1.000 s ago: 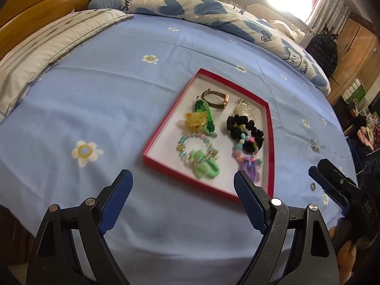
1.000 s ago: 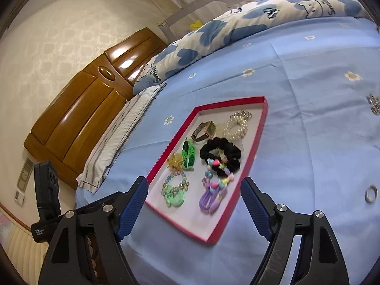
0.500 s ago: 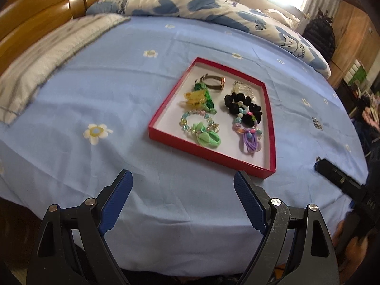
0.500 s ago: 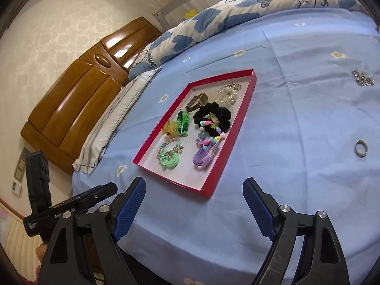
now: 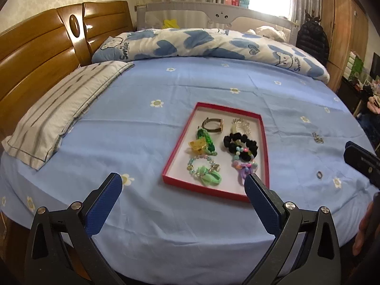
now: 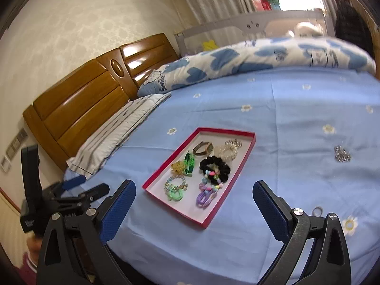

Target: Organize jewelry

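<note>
Bed (image 5: 166, 118) farther off, jaws wider.

Tray (image 5: 180, 152) on bed (image 5: 142, 123) — ring (image 5: 319, 174) lies right of it.

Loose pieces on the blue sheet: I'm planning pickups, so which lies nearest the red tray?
The small dark ring; the silver sparkly piece lies farther from the red tray.
</note>
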Motion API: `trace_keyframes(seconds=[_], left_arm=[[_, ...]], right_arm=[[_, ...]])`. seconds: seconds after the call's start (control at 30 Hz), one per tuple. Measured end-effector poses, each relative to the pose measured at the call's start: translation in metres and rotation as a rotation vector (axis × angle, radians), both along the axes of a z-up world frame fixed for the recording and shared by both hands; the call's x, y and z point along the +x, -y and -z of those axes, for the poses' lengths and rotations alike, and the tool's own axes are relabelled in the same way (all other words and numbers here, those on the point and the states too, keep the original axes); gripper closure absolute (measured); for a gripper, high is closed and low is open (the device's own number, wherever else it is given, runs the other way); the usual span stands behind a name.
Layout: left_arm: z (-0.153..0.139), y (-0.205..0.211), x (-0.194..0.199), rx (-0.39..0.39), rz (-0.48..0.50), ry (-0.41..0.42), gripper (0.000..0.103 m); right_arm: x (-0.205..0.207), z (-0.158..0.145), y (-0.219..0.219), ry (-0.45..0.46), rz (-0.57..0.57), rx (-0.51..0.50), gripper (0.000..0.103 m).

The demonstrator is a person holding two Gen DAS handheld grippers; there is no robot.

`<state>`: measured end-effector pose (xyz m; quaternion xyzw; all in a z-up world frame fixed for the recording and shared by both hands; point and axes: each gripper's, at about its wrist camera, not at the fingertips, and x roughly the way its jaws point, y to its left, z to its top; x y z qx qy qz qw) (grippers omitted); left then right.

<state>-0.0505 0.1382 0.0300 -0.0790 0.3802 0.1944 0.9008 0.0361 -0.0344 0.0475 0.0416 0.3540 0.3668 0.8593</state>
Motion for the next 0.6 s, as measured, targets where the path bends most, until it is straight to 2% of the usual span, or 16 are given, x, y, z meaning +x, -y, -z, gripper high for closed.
trace_keyframes(seconds=[0.13,0.27,0.6], left_arm=[[0.018,0.004,0.004,0.025,-0.009,-0.037,0.0],[0.033,0.01,0.001,0.06,-0.026,-0.06,0.0],[0.054,0.015,-0.003,0.099,-0.054,-0.054,0.0]], right_arm=[[-0.008,0.021,-0.011,0.037,0.009,-0.066,0.003],[-0.006,0.054,-0.02,0.005,0.016,-0.128,0.003],[-0.014,0.084,-0.025,-0.003,0.038,-0.149,0.003]])
